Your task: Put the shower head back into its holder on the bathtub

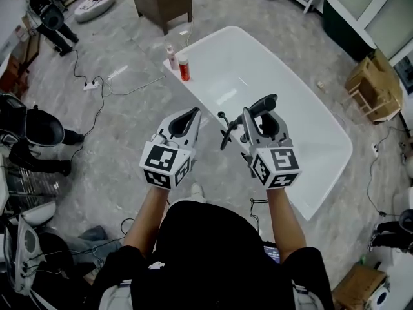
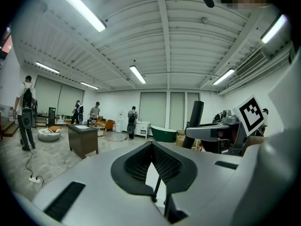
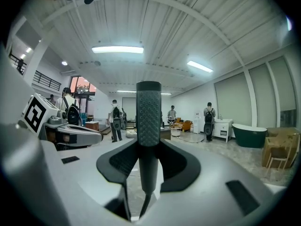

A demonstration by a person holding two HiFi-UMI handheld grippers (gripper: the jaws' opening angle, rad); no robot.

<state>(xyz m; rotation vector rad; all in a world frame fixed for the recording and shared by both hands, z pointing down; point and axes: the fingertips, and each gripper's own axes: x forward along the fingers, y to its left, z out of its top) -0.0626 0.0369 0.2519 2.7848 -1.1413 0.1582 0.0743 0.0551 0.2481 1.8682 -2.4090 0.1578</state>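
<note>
A dark shower head [image 1: 261,103] with a textured handle [image 3: 148,121] stands upright between the jaws of my right gripper [image 1: 255,118], which is shut on it. Its thin hose [image 1: 226,131] hangs to the left of the gripper. The white bathtub [image 1: 303,108] lies ahead and to the right, and the right gripper hovers over its near left rim. I cannot pick out the holder on the tub. My left gripper [image 1: 191,116] is level beside the right one, over the floor just left of the tub, with its jaw tips together and nothing between them [image 2: 153,147].
A red bottle [image 1: 184,68] and a pale bottle [image 1: 172,57] stand at the tub's far left corner. A power strip with cables [image 1: 90,84] lies on the grey floor. A dark desk [image 1: 161,2] stands beyond and wooden furniture [image 1: 374,89] to the right. People stand far off [image 2: 133,121].
</note>
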